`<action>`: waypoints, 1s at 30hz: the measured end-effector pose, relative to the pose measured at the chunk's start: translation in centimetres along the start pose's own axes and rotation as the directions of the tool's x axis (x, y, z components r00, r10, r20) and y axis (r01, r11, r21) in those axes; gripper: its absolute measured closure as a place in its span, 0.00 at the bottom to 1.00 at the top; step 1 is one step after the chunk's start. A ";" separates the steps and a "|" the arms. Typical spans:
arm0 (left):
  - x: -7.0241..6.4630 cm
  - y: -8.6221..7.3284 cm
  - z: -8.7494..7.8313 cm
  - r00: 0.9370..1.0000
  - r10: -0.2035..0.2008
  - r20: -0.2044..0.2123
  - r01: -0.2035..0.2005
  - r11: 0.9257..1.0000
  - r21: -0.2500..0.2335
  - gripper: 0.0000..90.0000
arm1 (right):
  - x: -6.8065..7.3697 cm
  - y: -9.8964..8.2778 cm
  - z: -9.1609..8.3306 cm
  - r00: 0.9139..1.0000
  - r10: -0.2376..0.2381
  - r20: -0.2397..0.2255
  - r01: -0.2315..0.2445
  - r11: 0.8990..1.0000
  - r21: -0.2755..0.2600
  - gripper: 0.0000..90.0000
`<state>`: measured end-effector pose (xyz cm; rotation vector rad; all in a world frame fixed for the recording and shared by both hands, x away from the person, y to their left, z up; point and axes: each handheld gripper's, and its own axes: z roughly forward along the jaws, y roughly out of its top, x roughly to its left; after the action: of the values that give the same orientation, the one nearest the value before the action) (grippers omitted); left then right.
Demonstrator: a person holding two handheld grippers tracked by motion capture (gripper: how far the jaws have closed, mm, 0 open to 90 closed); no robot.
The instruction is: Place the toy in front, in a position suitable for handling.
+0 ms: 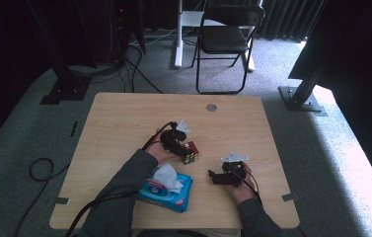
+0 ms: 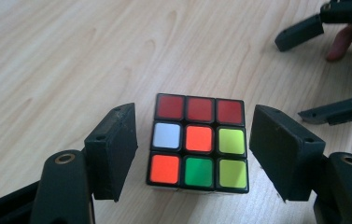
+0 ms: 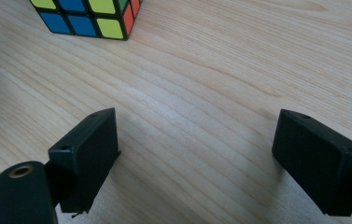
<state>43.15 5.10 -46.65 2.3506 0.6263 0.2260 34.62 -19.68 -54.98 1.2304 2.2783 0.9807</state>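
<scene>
Fingers (image 2: pixel 115 154) of the left gripper (image 2: pixel 194 156) stand wide either side of the puzzle cube (image 2: pixel 198 142), a slim gap each side, pads not pressing; right gripper (image 3: pixel 197 158) also spread, nothing between, cube well off. Cube sits flat on the wooden table (image 1: pixel 124 123), beside a blue tissue pack (image 1: pixel 166 190). Likely light, rigid, slick plastic with layers that can twist: squeeze two opposite flat faces squarely, mid-height.

Blue tissue pack (image 1: pixel 166 190) near the table's (image 1: pixel 124 123) front edge, white tissue sticking up. Black folding chair (image 1: pixel 225 39) on carpet beyond. Cables trail across floor.
</scene>
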 end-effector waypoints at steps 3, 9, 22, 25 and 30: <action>0.5 -0.4 -0.6 0.999 -0.040 0.004 0.040 0.999 -0.015 0.37 | 0.0 0.0 0.0 1.000 0.001 0.000 -0.001 1.000 0.001 0.16; 1.1 -1.7 -1.9 0.996 -0.090 0.006 0.091 0.995 -0.040 0.38 | 0.0 0.0 0.0 1.000 0.000 0.000 0.000 1.000 0.000 0.16; 1.4 -4.8 -5.6 0.984 -0.177 -0.030 0.172 0.977 -0.129 0.39 | 0.0 0.0 0.0 1.000 0.000 0.000 0.000 1.000 0.000 0.16; 1.5 -5.6 -6.4 0.980 -0.197 -0.031 0.191 0.971 -0.142 0.39 | 0.0 0.0 0.0 1.000 0.001 0.000 -0.001 1.000 -0.001 0.16; 1.6 -7.1 -7.5 0.973 -0.229 -0.039 0.221 0.963 -0.154 0.39 | 0.0 0.0 0.0 1.000 0.000 0.000 0.000 1.000 -0.001 0.16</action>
<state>39.40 14.82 -45.72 2.1159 0.8676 0.2282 34.63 -19.68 -54.99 1.2293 2.2772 0.9817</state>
